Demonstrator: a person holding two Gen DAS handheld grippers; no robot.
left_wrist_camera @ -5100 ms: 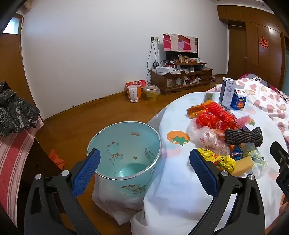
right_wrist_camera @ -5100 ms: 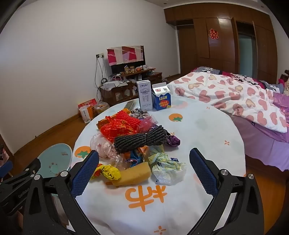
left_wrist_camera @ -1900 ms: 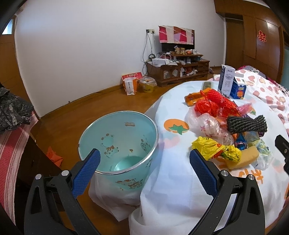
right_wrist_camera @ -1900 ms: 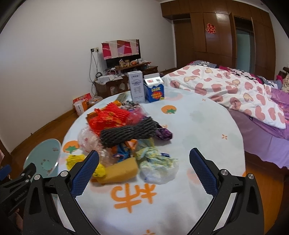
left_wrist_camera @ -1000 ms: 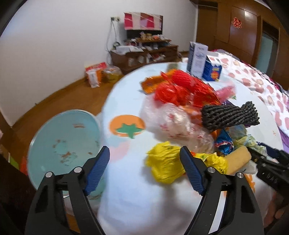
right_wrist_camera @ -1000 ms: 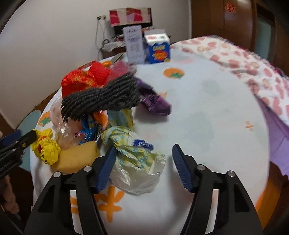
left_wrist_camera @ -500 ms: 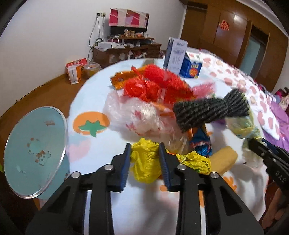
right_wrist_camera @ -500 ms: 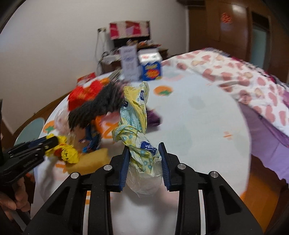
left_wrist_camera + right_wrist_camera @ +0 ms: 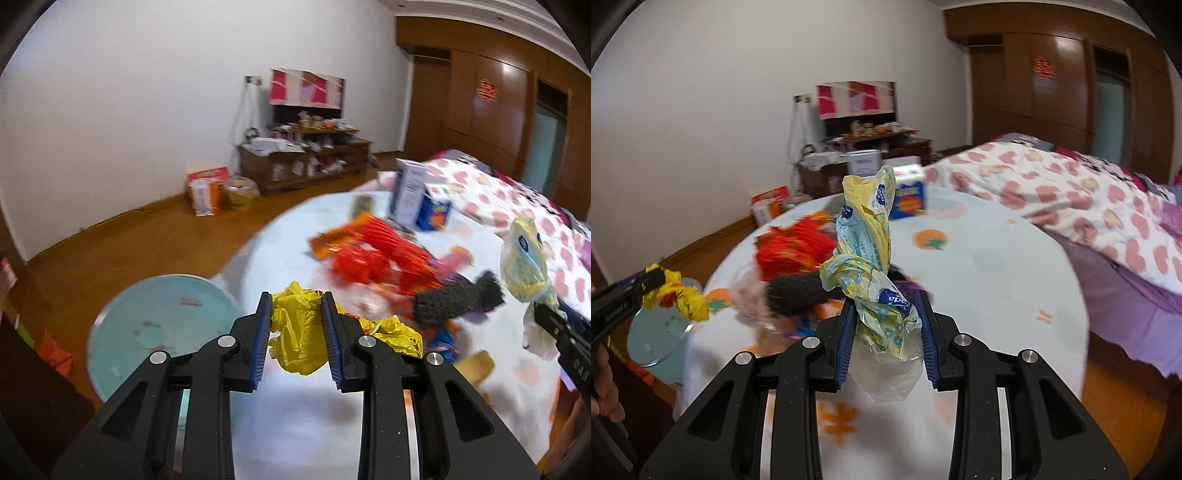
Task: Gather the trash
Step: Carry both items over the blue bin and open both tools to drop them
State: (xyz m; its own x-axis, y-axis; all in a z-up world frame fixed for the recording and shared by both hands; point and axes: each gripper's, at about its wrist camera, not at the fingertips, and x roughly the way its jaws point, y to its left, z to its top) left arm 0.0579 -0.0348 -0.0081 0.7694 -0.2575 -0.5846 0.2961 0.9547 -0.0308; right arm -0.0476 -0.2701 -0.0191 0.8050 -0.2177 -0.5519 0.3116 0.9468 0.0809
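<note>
Much of the heap on the round table (image 9: 295, 424) is smeared with blur: the red netting (image 9: 373, 258) and the dark woven roll (image 9: 456, 304) show only as colour and rough shape, and whatever lies under them cannot be made out. The light blue bin (image 9: 162, 332) sits just off the table's edge, its lower part cut off by the left gripper (image 9: 295, 332).

That left gripper has its jaws nearly closed on a crumpled yellow wrapper (image 9: 299, 332), held up above the table edge beside the bin. The right gripper (image 9: 886, 332) is likewise pinched tight on a twisted, knotted plastic bag (image 9: 871, 258), pale yellow and blue with a clear tail hanging below, raised over the table's near side.

The bag's blue oval logo is too crumpled to read. Across the table, the tall white carton (image 9: 408, 192) and blue box (image 9: 432, 216) carry print too blurred to read.
</note>
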